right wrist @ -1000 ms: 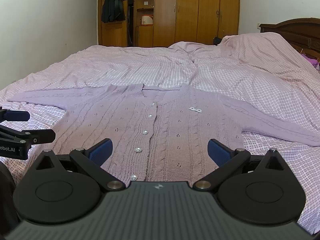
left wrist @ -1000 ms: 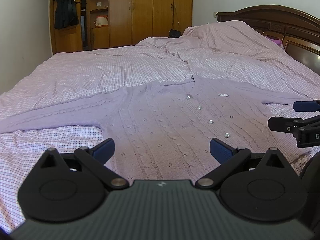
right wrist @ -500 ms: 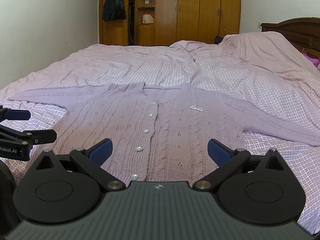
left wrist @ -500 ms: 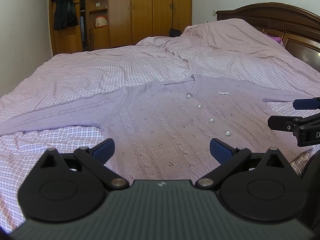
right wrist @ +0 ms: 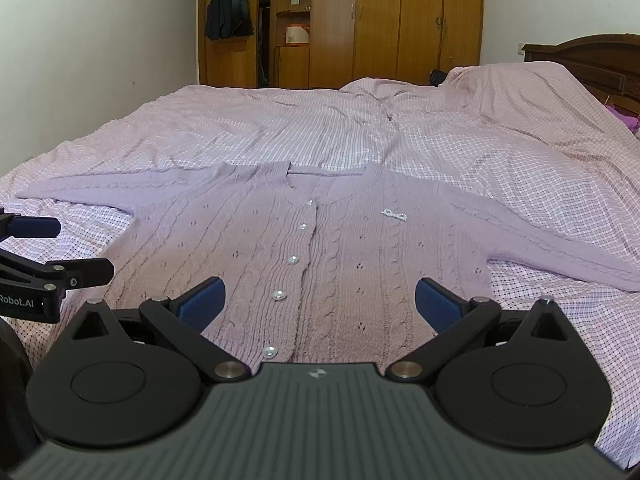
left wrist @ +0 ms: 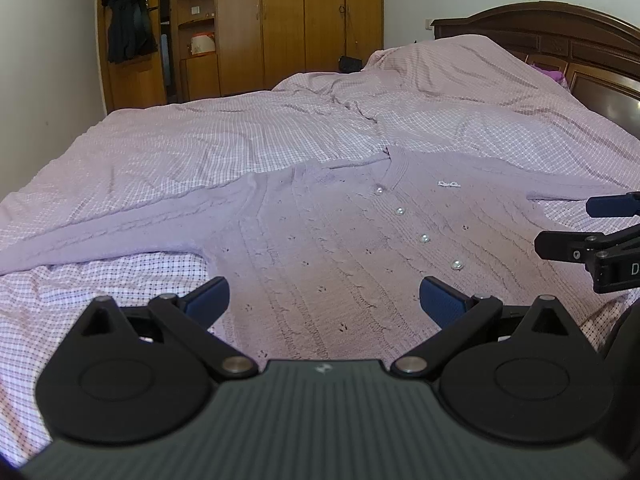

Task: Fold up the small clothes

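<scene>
A lilac knitted cardigan point(left wrist: 340, 248) with pearl buttons lies flat, front up, on the bed, both sleeves spread out to the sides; it also shows in the right wrist view point(right wrist: 328, 248). My left gripper point(left wrist: 324, 300) is open and empty, hovering over the cardigan's lower left part. My right gripper point(right wrist: 316, 300) is open and empty, over the lower hem near the button line. Each gripper shows at the edge of the other's view: the right gripper point(left wrist: 592, 228) and the left gripper point(right wrist: 52, 248).
The bed carries a pink checked sheet point(right wrist: 360, 132) with creases. A dark wooden headboard point(left wrist: 560, 36) stands at the right. Wooden wardrobes point(right wrist: 400, 20) and hanging dark clothes point(right wrist: 228, 4) line the far wall. A white wall point(right wrist: 100, 60) runs on the left.
Both grippers have drifted slightly, the views rising and tilting a little. The cardigan has not moved and both grippers stay open.
</scene>
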Demonstrator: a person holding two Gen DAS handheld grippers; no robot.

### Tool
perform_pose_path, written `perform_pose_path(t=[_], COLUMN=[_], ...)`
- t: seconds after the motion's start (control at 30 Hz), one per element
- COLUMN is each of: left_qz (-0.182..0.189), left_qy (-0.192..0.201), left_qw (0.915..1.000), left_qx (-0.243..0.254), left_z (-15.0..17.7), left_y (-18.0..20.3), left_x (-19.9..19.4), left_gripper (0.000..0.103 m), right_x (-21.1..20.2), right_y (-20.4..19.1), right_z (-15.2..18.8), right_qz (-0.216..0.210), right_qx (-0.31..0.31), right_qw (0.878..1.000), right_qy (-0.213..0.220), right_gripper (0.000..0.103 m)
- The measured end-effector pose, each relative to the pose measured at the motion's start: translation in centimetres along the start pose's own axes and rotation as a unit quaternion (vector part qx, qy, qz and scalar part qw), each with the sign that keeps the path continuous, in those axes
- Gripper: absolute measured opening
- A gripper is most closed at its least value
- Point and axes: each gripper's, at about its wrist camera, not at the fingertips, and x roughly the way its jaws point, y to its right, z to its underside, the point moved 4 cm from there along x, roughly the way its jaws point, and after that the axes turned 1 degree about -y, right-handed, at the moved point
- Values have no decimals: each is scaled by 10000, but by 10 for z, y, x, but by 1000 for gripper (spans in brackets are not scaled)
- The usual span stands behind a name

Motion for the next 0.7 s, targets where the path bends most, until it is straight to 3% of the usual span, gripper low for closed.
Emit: perform_pose_path(t=[0.7], left_qz=[-6], left_qy=[-8], left_qw=[10000], left_qx=[72], left_z=[0], left_y=[2], left_x=[1], left_gripper=[103], right_x=[1], right_y=[-1], right_z=[1], right_qz=[-4], right_qx=[-8], right_qw=[10000], right_qy=[-23], right_gripper=[103])
